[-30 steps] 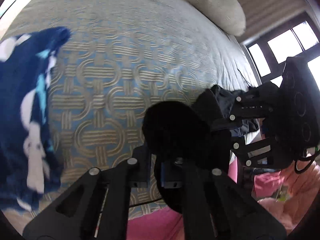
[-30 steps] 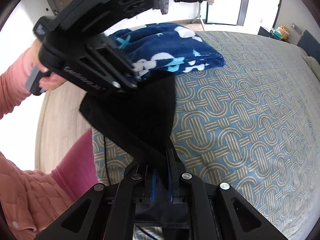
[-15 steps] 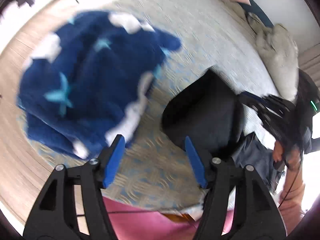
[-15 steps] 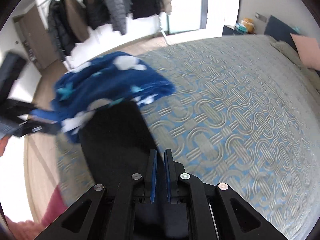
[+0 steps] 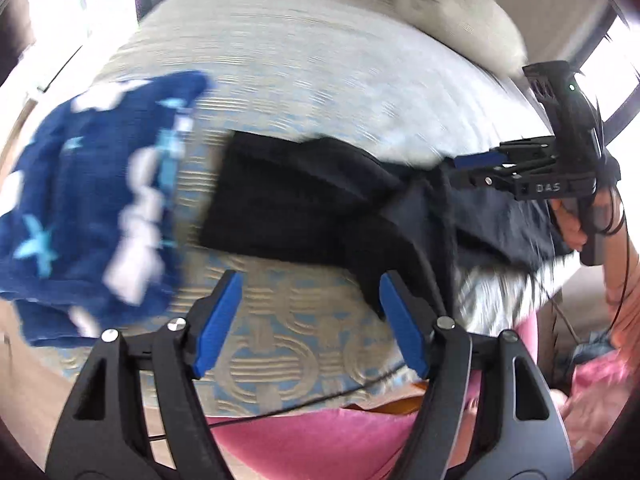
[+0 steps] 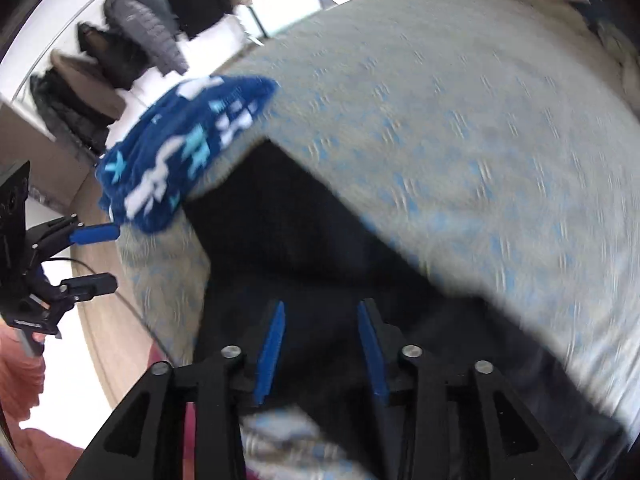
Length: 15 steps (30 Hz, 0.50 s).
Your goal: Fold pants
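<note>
At the left of your left wrist view lies a folded navy fleece blanket with white and turquoise stars (image 5: 92, 200). In the frame's middle, the black pants (image 5: 320, 208) rest bunched on the blue-and-beige patterned bedspread (image 5: 280, 344), so the folding looks unfinished. Your left gripper (image 5: 310, 320) has just spread open, empty; your right gripper (image 6: 320, 340) has just released above the cloth. Blur hides the creases.

One pair of black pants (image 5: 304, 204), one blue blanket (image 5: 92, 200), two grippers — several hanging coats (image 6: 120, 56), perhaps five.

Bedspread (image 5: 320, 80) beyond pants (image 5: 304, 200) free; blanket (image 5: 80, 200) blocks left.
</note>
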Tool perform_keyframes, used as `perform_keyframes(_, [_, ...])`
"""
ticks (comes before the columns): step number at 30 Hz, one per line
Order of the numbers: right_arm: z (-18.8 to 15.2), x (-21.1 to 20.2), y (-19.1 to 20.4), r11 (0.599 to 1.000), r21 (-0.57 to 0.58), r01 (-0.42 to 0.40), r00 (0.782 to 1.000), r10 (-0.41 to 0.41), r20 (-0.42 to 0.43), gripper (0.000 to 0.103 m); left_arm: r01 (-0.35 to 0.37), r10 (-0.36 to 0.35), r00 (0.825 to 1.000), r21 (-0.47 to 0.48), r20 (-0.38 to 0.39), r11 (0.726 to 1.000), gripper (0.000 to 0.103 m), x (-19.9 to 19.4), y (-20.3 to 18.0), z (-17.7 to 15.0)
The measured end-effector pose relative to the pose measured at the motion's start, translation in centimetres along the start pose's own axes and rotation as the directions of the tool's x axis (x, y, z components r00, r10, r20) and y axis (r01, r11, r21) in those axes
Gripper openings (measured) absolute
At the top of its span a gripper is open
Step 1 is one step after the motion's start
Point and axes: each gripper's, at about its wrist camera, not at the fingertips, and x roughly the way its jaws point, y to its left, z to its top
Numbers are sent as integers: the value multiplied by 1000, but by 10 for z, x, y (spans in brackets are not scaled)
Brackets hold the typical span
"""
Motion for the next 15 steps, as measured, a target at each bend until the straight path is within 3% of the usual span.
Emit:
perform_keyframes(2, [-31,5,-14,991,122,-49,998,54,-34,43,11,-12,1000,43,2,999,73,14,-21,-16])
perform_keyframes(5, [-64,20,-19,939,292,-181,978,203,-46,43,-41,38,998,81,42,996,73,24,-40,-33])
perform_keyframes(8, [-73,37,-18,872,397,-286,950,312,1,45,-116,111,992,86,64,990,73,24,-47,-46])
perform_keyframes(12, [-70,60,-13,802,498,-329,927,376,7,46,-123,121,990,22,72,992,73,17,-37,-55])
perform_keyframes(13, [-65,63,-9,801,494,-338,922,386,5,36,-115,114,990,6,77,993,73,16,-35,-59])
perform_keyframes(14, [-62,62,-5,808,484,-335,926,378,9,17,-107,108,991,-7,80,994,73,15,-32,-61])
perform_keyframes(15, [-56,59,0,819,465,-336,928,371,16,4,-102,102,991,-12,83,995,73,14,-31,-63])
